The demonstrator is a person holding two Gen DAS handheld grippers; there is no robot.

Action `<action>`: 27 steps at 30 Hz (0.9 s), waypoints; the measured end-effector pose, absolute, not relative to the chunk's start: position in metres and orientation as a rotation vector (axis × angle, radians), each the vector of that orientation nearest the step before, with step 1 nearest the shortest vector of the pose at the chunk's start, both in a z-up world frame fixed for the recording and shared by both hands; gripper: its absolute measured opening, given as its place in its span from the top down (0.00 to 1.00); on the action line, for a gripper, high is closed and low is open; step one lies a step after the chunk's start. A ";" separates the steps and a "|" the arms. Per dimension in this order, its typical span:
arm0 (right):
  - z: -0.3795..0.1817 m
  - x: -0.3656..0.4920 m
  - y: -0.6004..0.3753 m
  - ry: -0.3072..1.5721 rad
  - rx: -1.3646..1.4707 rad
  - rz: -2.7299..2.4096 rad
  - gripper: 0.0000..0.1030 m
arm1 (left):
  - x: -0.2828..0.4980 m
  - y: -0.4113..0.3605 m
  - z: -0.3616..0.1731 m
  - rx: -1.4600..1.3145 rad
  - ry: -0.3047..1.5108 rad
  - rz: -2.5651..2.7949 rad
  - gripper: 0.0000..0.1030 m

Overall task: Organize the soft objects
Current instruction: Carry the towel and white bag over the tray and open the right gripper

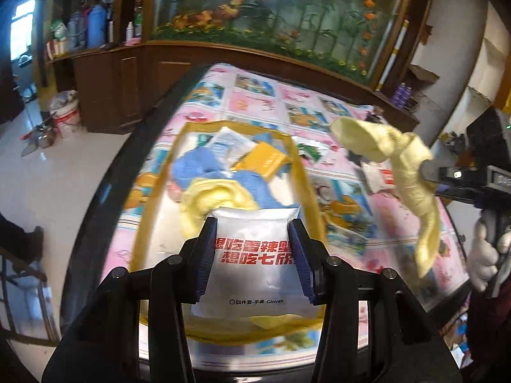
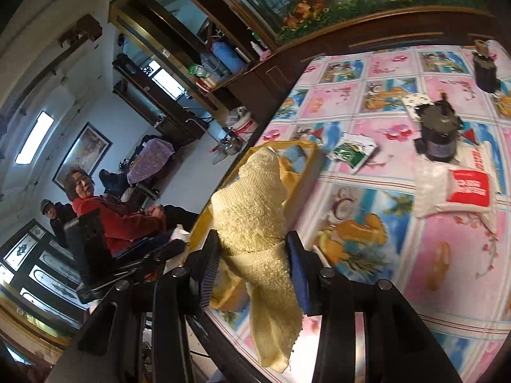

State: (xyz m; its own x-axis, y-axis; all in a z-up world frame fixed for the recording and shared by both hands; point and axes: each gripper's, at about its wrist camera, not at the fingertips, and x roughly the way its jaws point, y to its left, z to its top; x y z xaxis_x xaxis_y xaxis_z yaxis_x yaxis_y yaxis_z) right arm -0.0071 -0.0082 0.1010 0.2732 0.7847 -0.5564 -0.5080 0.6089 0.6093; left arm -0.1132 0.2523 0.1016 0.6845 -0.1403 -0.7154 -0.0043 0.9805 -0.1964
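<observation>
Left hand-held gripper (image 1: 254, 255) angled down, clamping glove packet (image 1: 255, 261), right hand-held gripper (image 2: 254, 268) clamping yellow towel (image 2: 255, 217)

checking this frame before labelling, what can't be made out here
- Left wrist view: the white gloves packet in the left gripper hides the yellow-rimmed bag's near contents.
- Right wrist view: the yellow towel in the right gripper covers most of that bag.

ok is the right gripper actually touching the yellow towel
Touching. The right wrist view shows the right gripper with both pads pressed into the yellow towel, which bunches between them and hangs below.
</observation>
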 end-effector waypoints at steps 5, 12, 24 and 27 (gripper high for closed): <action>0.091 0.017 0.062 1.024 0.348 0.924 0.61 | -0.082 0.278 0.048 -0.158 0.969 0.095 0.52; 0.041 0.057 0.136 1.183 0.225 0.789 0.61 | -0.100 0.284 0.031 -0.253 1.001 0.085 0.43; 0.043 0.058 0.144 1.118 0.099 0.673 0.57 | -0.136 0.285 0.058 -0.302 0.866 0.018 0.40; 0.064 0.046 0.133 1.007 0.112 0.665 0.57 | -0.144 0.289 0.072 -0.319 0.815 0.033 0.40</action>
State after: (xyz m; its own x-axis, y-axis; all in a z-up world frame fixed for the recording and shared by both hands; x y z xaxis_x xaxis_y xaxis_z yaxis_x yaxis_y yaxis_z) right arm 0.0456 0.1334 0.0638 0.3569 0.5633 -0.7452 -0.4638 0.7993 0.3820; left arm -0.1440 0.2891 0.0721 0.6880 -0.0932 -0.7197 -0.1505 0.9518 -0.2671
